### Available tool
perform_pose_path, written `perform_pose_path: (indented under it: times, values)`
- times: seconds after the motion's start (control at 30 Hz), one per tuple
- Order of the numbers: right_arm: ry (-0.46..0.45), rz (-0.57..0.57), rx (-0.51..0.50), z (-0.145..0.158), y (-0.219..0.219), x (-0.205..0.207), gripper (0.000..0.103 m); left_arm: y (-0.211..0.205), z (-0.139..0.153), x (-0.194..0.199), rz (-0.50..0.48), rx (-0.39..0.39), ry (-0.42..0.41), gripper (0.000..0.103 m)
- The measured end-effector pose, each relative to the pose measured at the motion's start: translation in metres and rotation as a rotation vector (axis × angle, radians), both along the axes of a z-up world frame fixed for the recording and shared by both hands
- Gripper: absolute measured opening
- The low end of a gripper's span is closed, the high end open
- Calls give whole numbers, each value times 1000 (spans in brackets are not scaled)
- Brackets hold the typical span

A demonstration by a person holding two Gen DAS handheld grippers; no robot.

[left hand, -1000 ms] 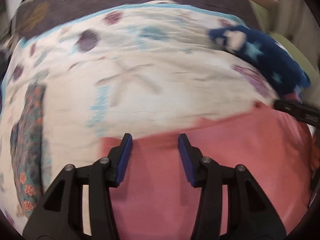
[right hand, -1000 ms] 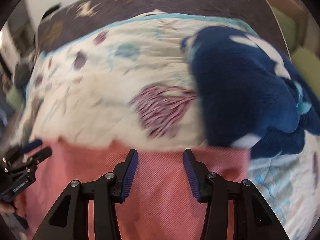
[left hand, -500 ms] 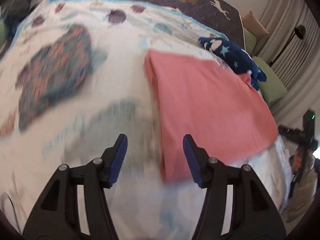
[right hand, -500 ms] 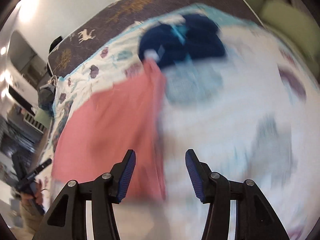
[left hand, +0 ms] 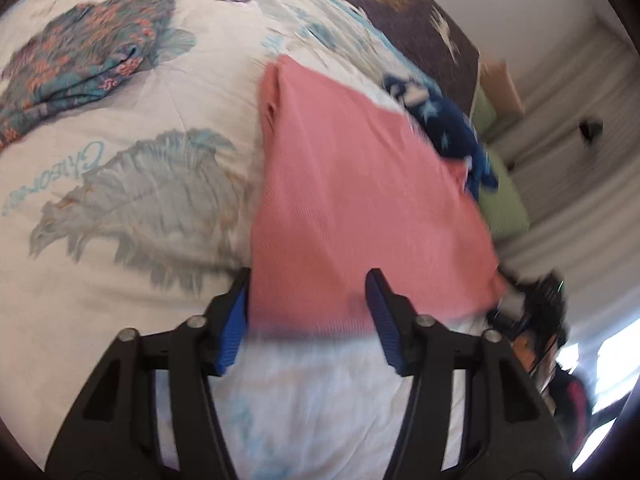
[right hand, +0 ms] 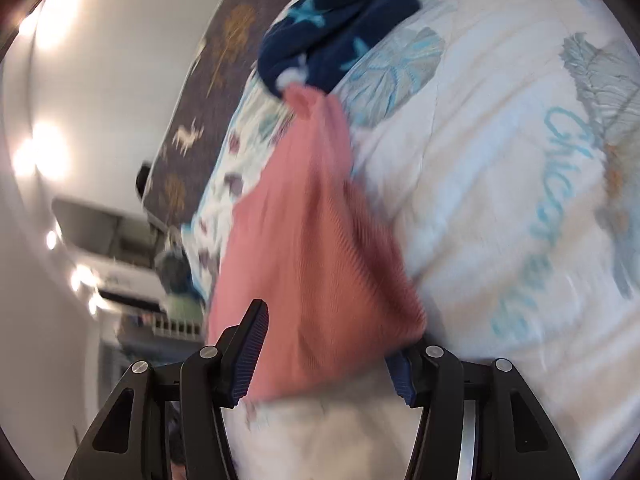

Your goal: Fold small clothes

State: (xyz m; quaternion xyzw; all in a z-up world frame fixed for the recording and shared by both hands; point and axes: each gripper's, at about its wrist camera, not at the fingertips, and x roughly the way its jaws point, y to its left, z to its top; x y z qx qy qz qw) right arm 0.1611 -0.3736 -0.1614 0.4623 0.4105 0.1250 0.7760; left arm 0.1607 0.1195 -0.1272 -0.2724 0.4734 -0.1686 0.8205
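Note:
A pink ribbed cloth [left hand: 360, 200] lies flat on the white printed bedspread [left hand: 132, 200]. My left gripper [left hand: 308, 280] straddles its near edge. The jaws are closing with the cloth's end between them, and the pads do not visibly press it. In the right wrist view the same pink cloth [right hand: 312, 248] runs away from my right gripper [right hand: 332, 328]. Its corner drapes over the right fingertip and the left finger [right hand: 252, 340] lies on top. Those jaws are closing too. The right gripper [left hand: 540, 292] shows as a blur at the cloth's far corner in the left wrist view.
A navy star-print fleece [left hand: 452, 128] [right hand: 336, 20] sits bunched at the pink cloth's far end. A teal floral garment [left hand: 80, 56] lies at the upper left. A green pillow [left hand: 500, 200] sits past the bed edge, and a dark patterned blanket [left hand: 400, 12] covers the bed's far side.
Both grippers left the middle of the pink cloth, swung out to its opposite ends and rolled. They now straddle its edges, with jaws narrower than half a second ago.

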Motion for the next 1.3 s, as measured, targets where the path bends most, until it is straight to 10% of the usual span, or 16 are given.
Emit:
perform_pose_path:
  times: [0.03, 0.13, 0.57, 0.93, 1.0, 1.07, 1.13, 1.23, 1.3]
  values:
    - [-10, -1, -28, 4, 3, 7, 1, 4, -2, 5, 30, -32, 19, 17]
    - [-59, 47, -98, 19, 12, 6, 3, 12, 1, 7, 47, -116, 20, 10]
    - [0, 114, -183, 35, -4, -110, 3, 2, 41, -118, -164, 83, -62, 8]
    - [133, 23, -349, 18, -20, -177, 9, 34, 30, -163, -55, 147, -23, 3]
    - [127, -29, -415, 27, -25, -180, 14, 29, 38, -161, -72, 145, -68, 15]
    - [114, -49, -483, 35, -22, -181, 20, 19, 43, -154, -94, 137, -100, 60]
    - [86, -43, -491, 41, -19, -179, 24, 8, 39, -145, -100, 160, -103, 62]
    - [56, 3, -469, 43, -5, -173, 29, -2, 26, -136, -124, 174, -69, 6]
    - [61, 25, -516, 41, 7, -168, 34, -1, 22, -139, -96, 181, -66, 4]
